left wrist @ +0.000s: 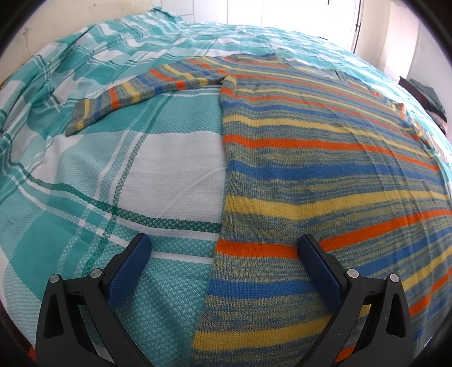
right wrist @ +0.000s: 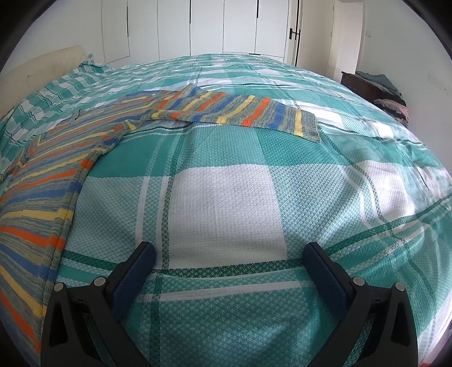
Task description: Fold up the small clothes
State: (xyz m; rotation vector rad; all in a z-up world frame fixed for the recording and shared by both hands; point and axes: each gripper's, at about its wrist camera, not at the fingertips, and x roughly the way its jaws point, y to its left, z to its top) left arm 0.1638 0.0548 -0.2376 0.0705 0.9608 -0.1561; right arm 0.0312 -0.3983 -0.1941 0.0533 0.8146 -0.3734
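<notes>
A big bed fills both views. It is covered with a checked bedspread (left wrist: 93, 158) in green and white squares. In the right wrist view white cupboard doors (right wrist: 209, 25) stand behind the bed, and a dark stand with a pile of clothes (right wrist: 378, 84) sits far off to the right.

A striped sweater (left wrist: 325, 158) lies flat on the bedspread. It has orange, blue, yellow and grey stripes. Both sleeves are spread out to the sides. One sleeve (left wrist: 135, 90) reaches out to the left in the left wrist view. The other sleeve (right wrist: 243, 113) reaches out to the right in the right wrist view, and its cuff lies flat on a green square.

The left gripper (left wrist: 224, 248) is low over the bed, and its two fingers are spread wide apart. They hold nothing. The long side edge of the sweater runs right between them. The left finger (left wrist: 132, 271) is over the bare bedspread. The right finger (left wrist: 319, 271) is over the sweater, near an orange stripe. I cannot tell if it touches the knit.

The right gripper (right wrist: 228, 254) is spread wide too and holds nothing. Only bedspread lies between its fingers. The sweater's other side edge (right wrist: 65, 225) is off to the left of its left finger (right wrist: 135, 273), near it but apart. The sleeve is well ahead of the fingers.
</notes>
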